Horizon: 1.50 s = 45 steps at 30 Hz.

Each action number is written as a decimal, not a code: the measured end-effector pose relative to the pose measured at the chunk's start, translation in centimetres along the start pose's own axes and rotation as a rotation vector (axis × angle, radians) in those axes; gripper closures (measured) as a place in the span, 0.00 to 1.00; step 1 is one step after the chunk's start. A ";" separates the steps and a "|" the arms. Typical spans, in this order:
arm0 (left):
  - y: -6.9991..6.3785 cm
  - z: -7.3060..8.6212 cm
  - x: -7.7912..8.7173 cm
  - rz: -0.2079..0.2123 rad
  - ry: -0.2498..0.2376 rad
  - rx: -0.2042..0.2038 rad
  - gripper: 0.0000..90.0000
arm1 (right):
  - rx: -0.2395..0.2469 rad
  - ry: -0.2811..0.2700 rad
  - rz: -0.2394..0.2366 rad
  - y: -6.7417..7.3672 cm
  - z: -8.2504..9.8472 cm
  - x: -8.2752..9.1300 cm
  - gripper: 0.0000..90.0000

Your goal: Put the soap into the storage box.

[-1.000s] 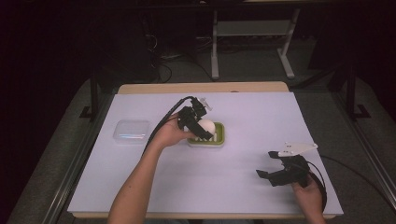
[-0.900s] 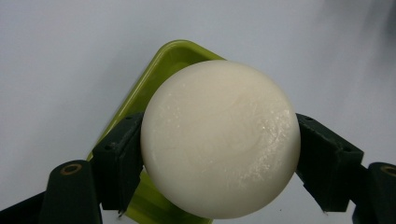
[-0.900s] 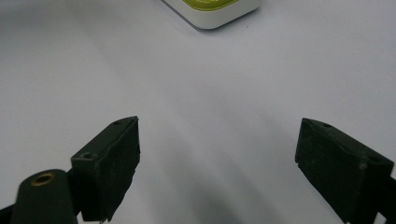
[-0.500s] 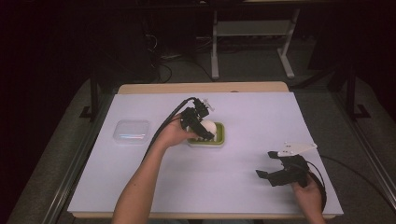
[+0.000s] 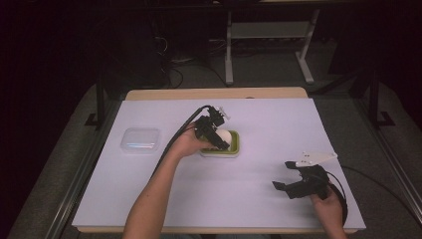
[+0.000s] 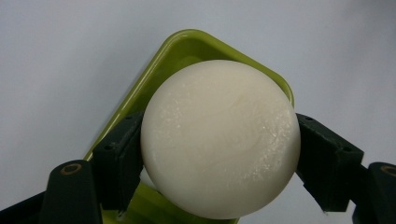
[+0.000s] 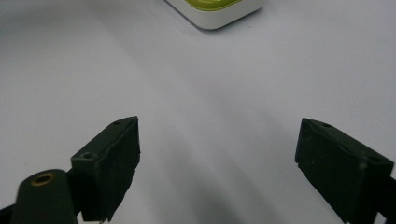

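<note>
Landmark: green square plastic tray with a white outer wall (image 5: 234, 149), near the middle of the white-covered surface (image 5: 259, 199).
Clear lidded plastic box (image 5: 141, 140): left of the tray, well apart from it, close to the surface's left edge; bare sheet lies between box and tray.
Left gripper (image 5: 215, 133): over the tray's left part, held by the left hand (image 5: 188, 144); its cable runs back along the forearm.
Left fingers (image 6: 119, 158): clenched on the round white ball-like object (image 6: 220, 137), one pad pressed to each side of it.
White object: in that grip, over the tray's hollow (image 6: 187, 46); whether it touches the tray floor cannot be told.
Writing: none readable on tray, box or object.
Right gripper (image 5: 293, 183): well to the right of the tray and nearer the person, close to the surface's near edge, held by the right hand (image 5: 326, 201).
Right fingers (image 7: 109, 161): spread wide, nothing between them; bare sheet reaches from them to the tray's corner (image 7: 219, 11).
Open room: wide bare sheet right of the tray and between tray and right gripper.
</note>
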<state>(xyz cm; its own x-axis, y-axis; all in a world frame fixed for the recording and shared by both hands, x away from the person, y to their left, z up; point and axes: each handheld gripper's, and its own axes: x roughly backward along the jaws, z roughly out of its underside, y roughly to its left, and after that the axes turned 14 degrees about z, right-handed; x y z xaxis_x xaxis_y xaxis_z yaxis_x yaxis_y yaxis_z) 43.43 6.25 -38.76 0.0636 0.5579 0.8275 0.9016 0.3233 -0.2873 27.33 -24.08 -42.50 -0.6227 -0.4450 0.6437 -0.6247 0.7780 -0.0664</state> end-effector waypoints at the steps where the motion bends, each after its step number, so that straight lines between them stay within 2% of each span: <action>1: 0.1 0.0 0.0 -0.004 0.001 -0.003 0.27 | 0.000 0.000 -0.001 0.0 0.0 0.0 0.15; 6: 0.2 0.0 -0.3 -0.005 0.001 0.013 0.27 | 0.006 -0.004 -0.002 0.0 0.0 0.0 0.15; 7: 0.3 0.0 -0.3 -0.008 0.016 0.006 0.27 | 0.007 -0.004 -0.002 0.0 0.0 0.0 0.15; 10: 0.4 0.1 -0.4 -0.012 0.008 0.018 0.27 | 0.007 -0.004 -0.002 0.0 0.0 0.0 0.15; 13: 0.5 0.1 -0.5 -0.017 0.018 0.009 0.27 | 0.001 -0.002 -0.001 0.0 0.0 0.0 0.15; 25: 0.7 0.1 -0.9 -0.013 0.032 0.020 0.27 | 0.005 -0.005 -0.002 -0.1 0.0 0.0 0.15; 30: 0.8 0.1 -0.9 -0.016 0.032 0.026 0.27 | -0.004 -0.008 -0.004 -0.1 0.0 0.1 0.15; 34: 0.8 0.2 -1.1 -0.002 0.033 0.025 0.26 | -0.003 -0.008 -0.006 -0.1 0.0 0.0 0.15; 45: 1.0 0.2 -1.1 -0.008 0.032 0.038 0.26 | -0.002 -0.008 -0.007 -0.1 0.0 0.1 0.15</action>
<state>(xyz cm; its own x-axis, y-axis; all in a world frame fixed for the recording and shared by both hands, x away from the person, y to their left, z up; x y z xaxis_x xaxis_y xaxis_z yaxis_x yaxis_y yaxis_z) 44.14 6.09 -40.04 0.0702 0.5305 0.8448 0.8855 0.3567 -0.2976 27.34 -24.15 -42.41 -0.6220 -0.4543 0.6378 -0.6281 0.7758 -0.0600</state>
